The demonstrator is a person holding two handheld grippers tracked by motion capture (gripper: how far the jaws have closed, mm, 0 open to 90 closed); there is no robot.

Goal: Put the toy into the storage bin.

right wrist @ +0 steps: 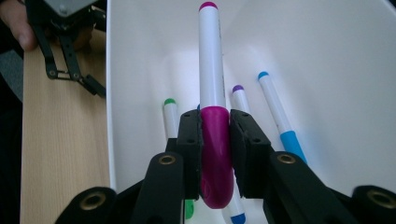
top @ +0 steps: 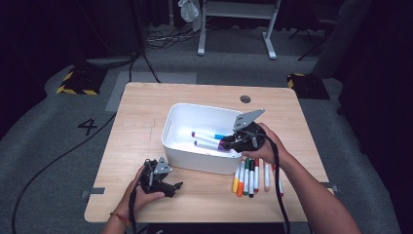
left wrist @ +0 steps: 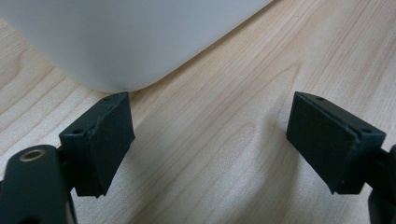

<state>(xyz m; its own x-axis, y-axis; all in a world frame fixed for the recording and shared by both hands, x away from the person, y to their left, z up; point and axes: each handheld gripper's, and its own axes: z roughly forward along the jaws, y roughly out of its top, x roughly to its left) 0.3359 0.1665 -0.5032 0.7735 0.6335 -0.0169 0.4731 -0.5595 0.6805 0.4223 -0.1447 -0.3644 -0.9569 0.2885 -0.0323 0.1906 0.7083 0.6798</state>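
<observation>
right tool [right wrist: 215,154] is clamped on the magenta cap of a magenta marker [right wrist: 211,70], holding it over the white bin [top: 182,151] near that bin's right-hand wall, with the marker's barrel pointing into the bin. left tool [top: 168,186] rests near the table's [top: 141,107] front-left edge, just beside the bin's near corner, its jaws standing wide apart with nothing between them.

judging progress: the right gripper view shows at least 3 markers lying on the bin floor already, a green-tipped one [right wrist: 170,116], a purple-tipped one [right wrist: 240,98] and a blue marker [right wrist: 279,112]; a blue cap low between the jaws may be another. the magenta one is probably next to be dropped in. about 6 markers [top: 251,175] are left in a row on the table by the bin's front-right corner, near the table's front edge, so the sorting looks under halfway done. each of those would need picking up and carrying over the rim.
</observation>
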